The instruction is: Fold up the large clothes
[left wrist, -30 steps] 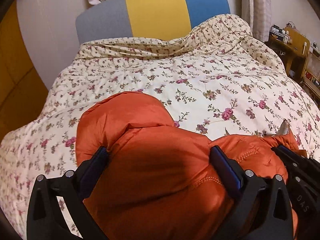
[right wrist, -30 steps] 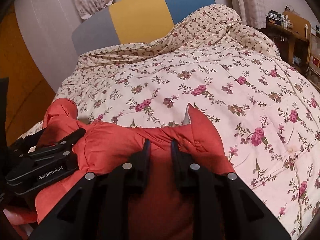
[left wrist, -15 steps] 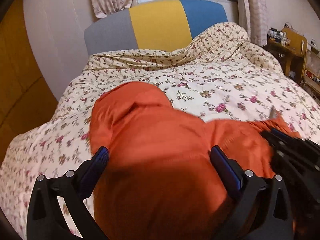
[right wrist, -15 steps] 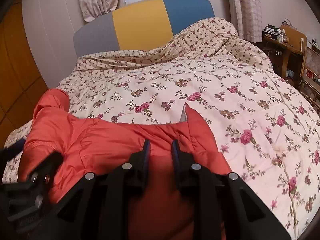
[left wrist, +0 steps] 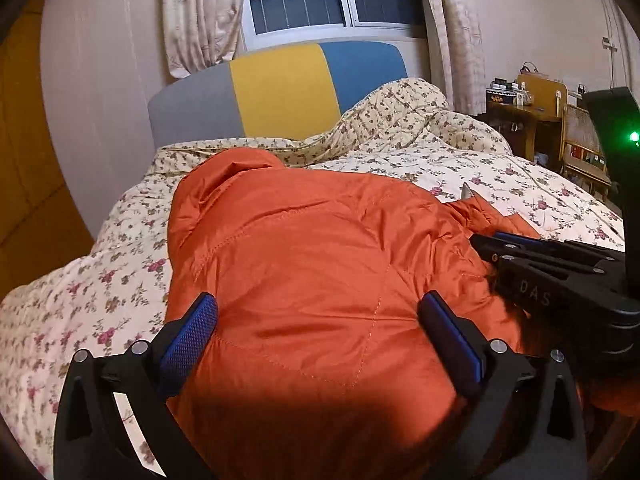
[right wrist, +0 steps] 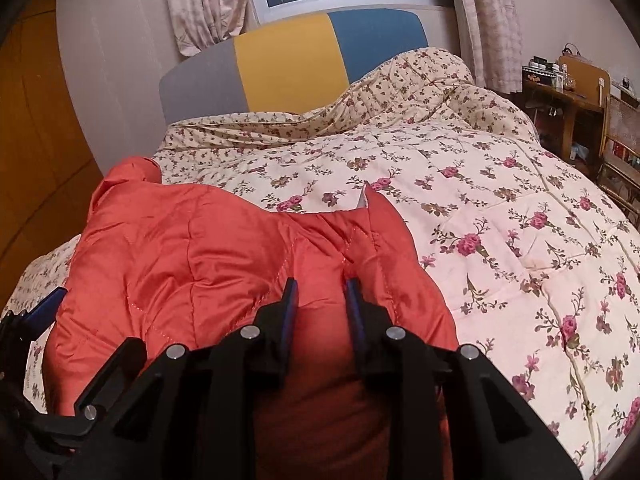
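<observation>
Here, nearest the lens, the left gripper point(left wrist: 318, 328) has its blue pads set wide around a thick bunch of the orange padded jacket point(left wrist: 320, 248), seemingly clamping it, though whether they truly press is hard to judge; the right gripper point(right wrist: 320, 294) pinches a narrow ridge of the same fabric. To fold well, both should carry the layer together and level, then lay it flat, letting go only once the edges line up. The jacket is puffy, quilted and slippery-looking, spread over the near left part of the floral quilt point(right wrist: 500, 240), its hood end point(left wrist: 236, 164) towards the striped headboard point(left wrist: 280, 88)
</observation>
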Motion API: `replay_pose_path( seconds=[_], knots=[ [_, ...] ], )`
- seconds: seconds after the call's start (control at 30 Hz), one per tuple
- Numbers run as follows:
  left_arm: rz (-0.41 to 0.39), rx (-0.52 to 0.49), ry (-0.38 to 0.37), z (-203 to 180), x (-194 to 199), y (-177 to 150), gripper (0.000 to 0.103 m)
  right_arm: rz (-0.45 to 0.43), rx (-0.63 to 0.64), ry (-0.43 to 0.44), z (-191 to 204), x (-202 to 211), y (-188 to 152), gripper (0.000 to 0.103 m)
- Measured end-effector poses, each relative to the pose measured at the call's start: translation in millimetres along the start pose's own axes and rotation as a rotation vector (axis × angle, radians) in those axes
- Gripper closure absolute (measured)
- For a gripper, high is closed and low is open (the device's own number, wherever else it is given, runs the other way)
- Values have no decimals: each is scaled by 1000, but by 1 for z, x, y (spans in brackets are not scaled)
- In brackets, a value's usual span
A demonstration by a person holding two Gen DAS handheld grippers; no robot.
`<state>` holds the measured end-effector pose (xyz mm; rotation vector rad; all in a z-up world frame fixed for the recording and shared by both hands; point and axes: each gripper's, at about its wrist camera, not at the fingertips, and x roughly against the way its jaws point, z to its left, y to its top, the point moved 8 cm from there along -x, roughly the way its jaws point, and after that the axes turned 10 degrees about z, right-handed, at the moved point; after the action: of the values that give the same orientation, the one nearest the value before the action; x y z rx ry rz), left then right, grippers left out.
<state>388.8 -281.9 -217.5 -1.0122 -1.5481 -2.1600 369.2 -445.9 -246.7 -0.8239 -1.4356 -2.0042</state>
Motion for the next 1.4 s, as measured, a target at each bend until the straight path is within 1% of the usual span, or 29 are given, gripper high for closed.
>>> replay_pose_path(
  seconds=[0.17,0.23,0.27,0.3,0.37,0.43,0.5,0.6,0.7,0.8,0.93,0.97,1.0,1.03,1.1,1.17,1.2,1.27,1.3,1.33,1.37,1.4],
  knots=[
    [5,-4,5,0,-4,2,3,-5,-1,6,-1,2,-1,79],
    [4,-3,5,1,-4,2,3,-21,-2,11,-2,8,1,75],
    [6,-2,3,2,-2,1,3,-30,-3,12,-2,13,0,65],
    [10,1,-9,3,1,1,3,-43,-3,19,-1,22,-1,47],
    [22,13,-46,5,8,-3,3,-75,16,31,5,37,-3,30],
    [55,30,-113,13,15,-6,3,-78,52,-10,8,49,-9,30],
    [74,64,-150,24,22,-10,3,-63,47,5,6,55,-15,29],
    [70,129,-154,42,35,-17,3,-34,-22,39,-7,67,-26,26],
    [65,175,-147,58,45,-27,3,21,-113,83,-25,76,-38,23],
    [113,199,-178,70,45,-43,3,77,-182,110,-39,77,-48,19],
    [166,295,-278,86,43,-58,3,169,-257,207,-50,65,-58,15],
    [183,319,-318,85,41,-61,3,203,-276,238,-51,59,-59,14],
    [207,345,-375,83,37,-64,3,221,-292,260,-52,55,-59,13],
    [224,359,-410,82,34,-65,3,242,-315,293,-55,51,-58,11],
    [257,412,-483,80,27,-69,3,273,-346,355,-56,44,-58,12],
    [281,442,-535,77,23,-71,3,282,-346,394,-54,40,-58,13],
    [299,458,-558,74,21,-73,3,281,-338,405,-53,39,-57,17],
    [323,469,-597,69,19,-74,3,286,-337,454,-48,38,-55,26],
    [335,462,-607,64,20,-74,3,286,-341,468,-46,38,-55,31],
    [332,443,-586,60,22,-73,3,281,-338,472,-45,39,-54,33],
    [327,418,-571,56,25,-72,3,274,-333,477,-44,41,-54,38],
    [319,378,-551,50,30,-70,3,270,-333,483,-44,42,-55,42]
  ],
)
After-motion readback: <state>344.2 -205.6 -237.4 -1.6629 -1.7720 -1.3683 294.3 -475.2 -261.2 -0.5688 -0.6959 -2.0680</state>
